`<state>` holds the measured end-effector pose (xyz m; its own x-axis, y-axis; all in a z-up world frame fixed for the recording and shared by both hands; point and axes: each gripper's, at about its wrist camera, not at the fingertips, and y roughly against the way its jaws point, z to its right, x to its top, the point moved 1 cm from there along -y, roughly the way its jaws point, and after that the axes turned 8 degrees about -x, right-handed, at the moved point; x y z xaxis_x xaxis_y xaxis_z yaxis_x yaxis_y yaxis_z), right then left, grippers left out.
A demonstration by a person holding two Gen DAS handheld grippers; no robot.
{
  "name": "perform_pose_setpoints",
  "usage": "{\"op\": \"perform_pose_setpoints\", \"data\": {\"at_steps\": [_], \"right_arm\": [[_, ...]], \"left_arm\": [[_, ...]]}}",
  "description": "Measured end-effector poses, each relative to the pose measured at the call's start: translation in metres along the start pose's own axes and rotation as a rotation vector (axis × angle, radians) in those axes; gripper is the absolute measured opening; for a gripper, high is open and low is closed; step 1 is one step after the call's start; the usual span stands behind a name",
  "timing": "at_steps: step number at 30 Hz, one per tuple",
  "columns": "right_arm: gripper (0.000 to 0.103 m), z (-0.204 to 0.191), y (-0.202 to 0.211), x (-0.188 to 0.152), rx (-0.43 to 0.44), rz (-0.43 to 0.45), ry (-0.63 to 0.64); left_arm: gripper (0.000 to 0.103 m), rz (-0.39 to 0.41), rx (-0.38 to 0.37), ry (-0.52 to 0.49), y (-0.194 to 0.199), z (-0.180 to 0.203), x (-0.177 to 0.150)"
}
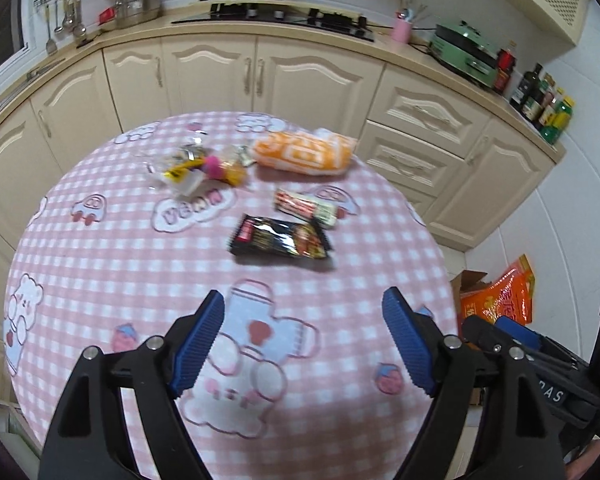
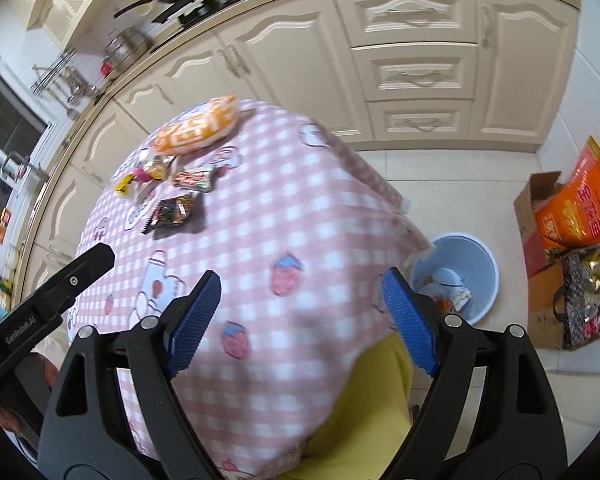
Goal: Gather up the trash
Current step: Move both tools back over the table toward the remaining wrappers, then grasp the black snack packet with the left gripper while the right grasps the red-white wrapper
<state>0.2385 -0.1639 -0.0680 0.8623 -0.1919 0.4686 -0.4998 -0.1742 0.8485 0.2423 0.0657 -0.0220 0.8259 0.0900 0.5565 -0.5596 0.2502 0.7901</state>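
Evidently nothing gripped: left gripper (image 1: pixel 304 340) and right gripper (image 2: pixel 302 322) both wide, above near table (image 1: pixel 100 264); 4 wrappers far, black wrapper (image 1: pixel 280 237) nearest; blue bin (image 2: pixel 470 256) on floor right for drops.

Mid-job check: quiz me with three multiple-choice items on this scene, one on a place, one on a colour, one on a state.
1. Where is the bin?
A. on the table
B. on the floor beside the table
C. on the counter

2. What colour is the bin?
A. light blue
B. red
C. black

3. How are the left tongs?
A. shut on the black wrapper
B. shut and empty
C. open and empty

Answers: B, it stands on floor tiles by the tablecloth corner; A, its wall is pale blue; C, both fingers are apart, the black wrapper lying ahead.
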Motion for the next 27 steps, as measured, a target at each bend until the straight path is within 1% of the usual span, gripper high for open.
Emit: {"op": "perform_pose_setpoints", "data": {"at_steps": [5, 9, 13, 17, 21, 23, 27], "right_arm": [[0.082, -0.025, -0.006, 0.013, 0.011, -0.007, 0.036], [0.082, -0.040, -0.013, 0.026, 0.016, -0.010, 0.056], [0.082, -0.047, -0.021, 0.039, 0.016, -0.014, 0.059], [0.082, -0.050, -0.028, 0.050, 0.020, -0.023, 0.054], [0.082, -0.050, -0.038, 0.055, 0.040, -0.045, 0.065], [0.082, -0.049, -0.044, 0.056, 0.041, -0.054, 0.063], [0.082, -0.041, -0.055, 0.060, 0.037, -0.072, 0.042]], "left_arm": [[0.081, -0.027, 0.007, 0.025, -0.008, -0.023, 0.017], [0.083, -0.082, -0.011, 0.036, -0.026, -0.034, 0.029], [0.084, -0.157, -0.039, 0.039, -0.056, -0.035, 0.040], [0.084, -0.235, -0.030, 0.028, -0.086, -0.032, 0.046], [0.084, -0.281, -0.059, 0.023, -0.110, -0.029, 0.052], [0.085, -0.296, -0.040, 0.025, -0.122, -0.026, 0.055], [0.086, -0.293, 0.023, -0.019, -0.138, -0.019, 0.057]]}}
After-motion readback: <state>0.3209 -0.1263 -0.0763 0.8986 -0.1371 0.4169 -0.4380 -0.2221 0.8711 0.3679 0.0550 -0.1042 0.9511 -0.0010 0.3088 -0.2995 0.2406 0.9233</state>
